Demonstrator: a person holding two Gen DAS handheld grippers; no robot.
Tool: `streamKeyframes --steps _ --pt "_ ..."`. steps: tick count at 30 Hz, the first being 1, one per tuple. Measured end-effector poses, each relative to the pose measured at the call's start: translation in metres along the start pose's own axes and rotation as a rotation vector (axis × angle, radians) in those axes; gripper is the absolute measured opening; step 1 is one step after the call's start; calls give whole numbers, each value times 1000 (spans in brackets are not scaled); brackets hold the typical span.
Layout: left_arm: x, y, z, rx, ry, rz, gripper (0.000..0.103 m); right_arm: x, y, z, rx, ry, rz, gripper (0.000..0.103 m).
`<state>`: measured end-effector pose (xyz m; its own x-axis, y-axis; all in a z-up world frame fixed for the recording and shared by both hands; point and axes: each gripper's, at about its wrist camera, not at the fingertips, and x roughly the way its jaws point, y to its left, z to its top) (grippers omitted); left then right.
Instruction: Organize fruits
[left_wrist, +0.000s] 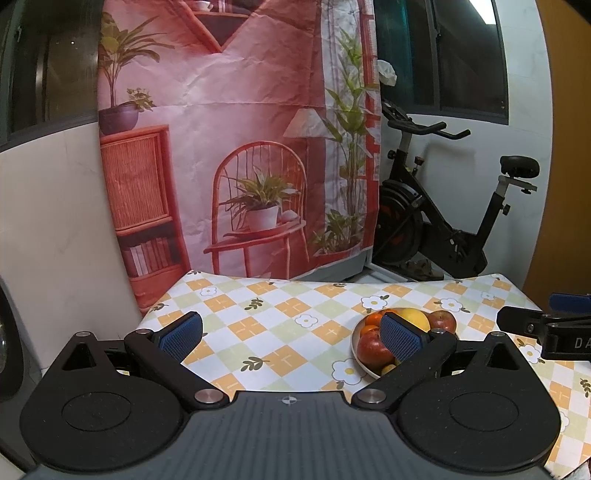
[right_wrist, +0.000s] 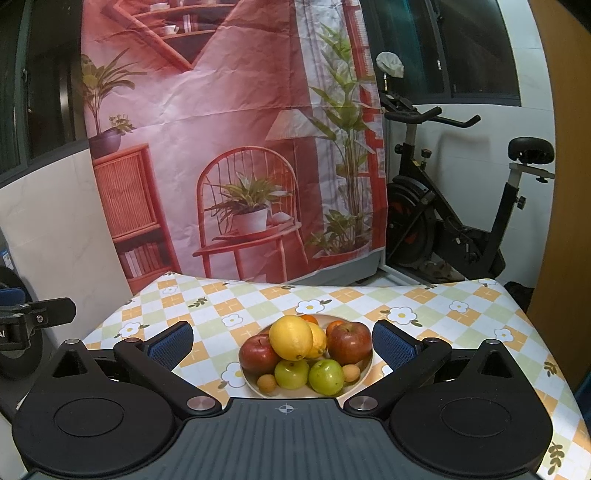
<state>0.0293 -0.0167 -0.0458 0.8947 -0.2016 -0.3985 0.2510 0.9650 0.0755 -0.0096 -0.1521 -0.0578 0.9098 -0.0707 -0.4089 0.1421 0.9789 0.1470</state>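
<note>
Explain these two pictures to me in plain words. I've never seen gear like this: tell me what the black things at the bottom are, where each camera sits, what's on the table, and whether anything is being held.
There is no robot here: a person holds a two-fingered tool in each hand, and each tool carries a wide-angle camera looking forward along its fingers. The black shapes with blue pads at the bottom are those fingers. One picture comes from the left tool, the other from the right tool. Both are open and hold nothing. On the flowered tablecloth stands a bowl piled with fruit: two red apples, lemons, two green apples, oranges at the back and some small orange fruits. The right tool faces the bowl squarely; from the left tool it sits off to the right. Behind hang a printed backdrop and an exercise bike.
</note>
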Motion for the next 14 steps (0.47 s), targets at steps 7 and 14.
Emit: streamKeyframes --steps 7,14 --pt "1 2 0 -7 7 -10 103 -1 -1 1 1 0 0 103" --pt "3 3 -1 -11 11 -17 103 -1 -1 1 2 0 0 103"
